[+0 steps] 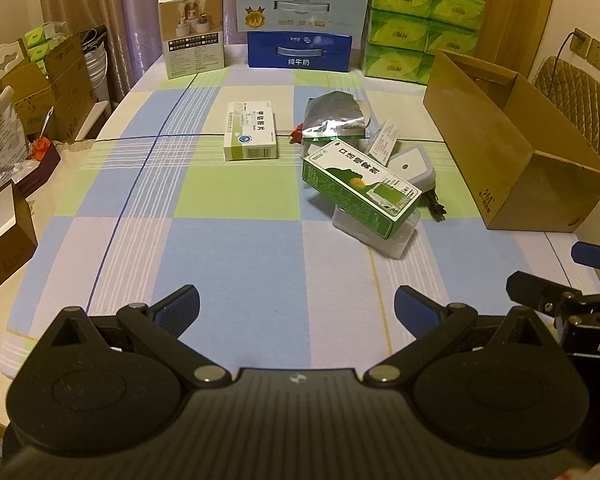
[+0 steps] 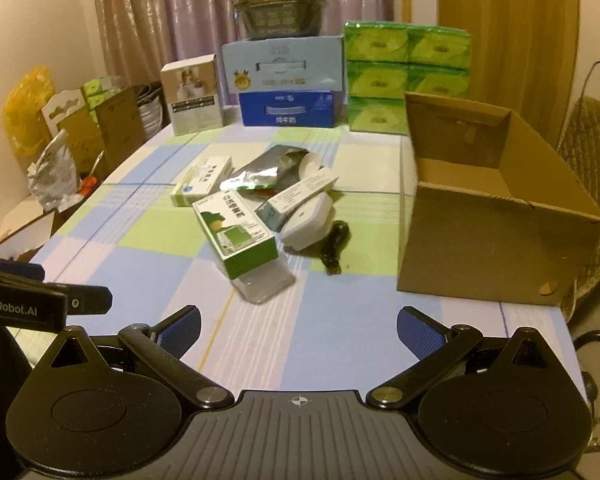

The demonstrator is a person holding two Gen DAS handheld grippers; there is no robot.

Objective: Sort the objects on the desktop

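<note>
- Checked tablecloth in blue, green and lilac squares covers the table; curtains hang behind it.
- Left wrist view: I see my left gripper low over the near edge of the cloth, its blue-padded fingers spread wide apart with nothing between them.
- Left wrist view: a white and green medicine box lies flat and alone, left of the main pile.
- Left wrist view: a green carton rests tilted on a clear plastic case. Behind it lie a silver foil pouch and a white plug-shaped device.
- Left wrist view: an open cardboard box stands on the right side of the table, well apart from the pile.
- Left wrist view: at the far edge stand stacked milk cartons and green tissue packs.
- Right wrist view: my right gripper sits over the near edge, fingers likewise wide apart and empty. Part of the left gripper shows at the left margin.
- Right wrist view: the green carton overlaps the clear plastic case. A slim white box leans on the white plug-shaped device, with a dark cord just beside it.
- Right wrist view: the open cardboard box is empty as far as I can see inside, to the right of the pile.
</note>
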